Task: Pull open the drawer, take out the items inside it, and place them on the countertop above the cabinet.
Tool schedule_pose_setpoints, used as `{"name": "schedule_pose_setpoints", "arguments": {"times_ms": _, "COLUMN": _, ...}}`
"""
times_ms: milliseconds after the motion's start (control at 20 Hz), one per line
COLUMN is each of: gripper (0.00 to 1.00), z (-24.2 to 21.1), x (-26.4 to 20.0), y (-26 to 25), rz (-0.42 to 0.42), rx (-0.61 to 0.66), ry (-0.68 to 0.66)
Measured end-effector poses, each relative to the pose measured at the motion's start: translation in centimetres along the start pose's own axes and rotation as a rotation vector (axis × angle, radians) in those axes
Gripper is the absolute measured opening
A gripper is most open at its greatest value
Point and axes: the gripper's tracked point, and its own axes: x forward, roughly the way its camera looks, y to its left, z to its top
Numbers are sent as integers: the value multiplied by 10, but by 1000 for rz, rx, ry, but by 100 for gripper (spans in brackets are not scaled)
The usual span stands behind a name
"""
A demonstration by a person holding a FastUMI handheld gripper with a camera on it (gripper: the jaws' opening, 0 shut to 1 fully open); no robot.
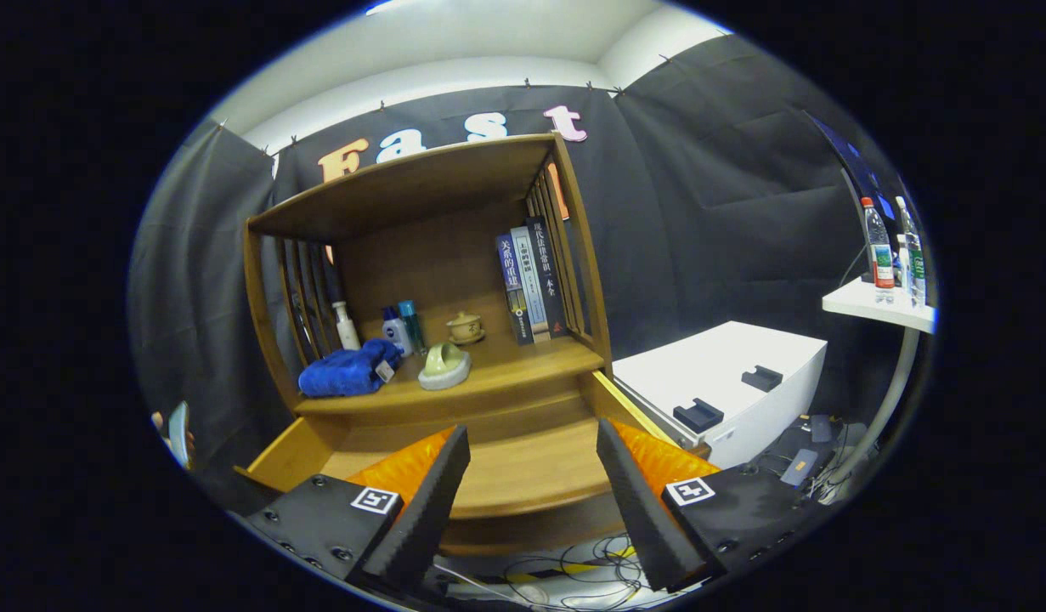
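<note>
Gripper held above the front of the pulled-out drawer; fingers spread wide and released, nothing between them but bare drawer floor; pose reads as a hover with room to descend or withdraw, judged not seen.

Drawer is open, drawn out from under the countertop; its wooden floor shows between and just beyond the fingers with no item visible on it; the front corners sit behind the finger bodies, so cannot tell whether anything remains there. Left wall of the drawer runs out beside the left finger; right wall runs just beside the white box, so side room on the right is tight; the front lip is open.

Countertop above the drawer carries, near its front edge, a blue cloth at the left corner and a pale green dish-like item about midway; both sit close to the edge, likely because that is the easiest reach from the drawer. Further back toward the rear wall: a white bottle, two small blue-capped bottles, a small lidded cup; books stand upright against the slatted right side. Open room on the countertop: the front right stretch ahead of the books.

Judgement: removal looks largely done; check the hidden corners. Beyond, a white shelf with water bottles, well apart.
</note>
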Motion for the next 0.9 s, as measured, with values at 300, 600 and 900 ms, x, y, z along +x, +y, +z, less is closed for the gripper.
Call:
{"name": "schedule_pose_setpoints", "arguments": {"times_ms": 300, "gripper": 98, "z": -44, "x": -9, "y": -12, "rz": -20, "rx": -49, "ry": 14}}
{"name": "schedule_pose_setpoints", "arguments": {"times_ms": 600, "gripper": 98, "z": -74, "x": 0, "y": -9, "rz": -27, "rx": -100, "ry": 64}}
{"name": "schedule_pose_setpoints", "arguments": {"times_ms": 900, "gripper": 98, "z": -72, "x": 0, "y": -9, "rz": -23, "rx": -119, "ry": 34}}
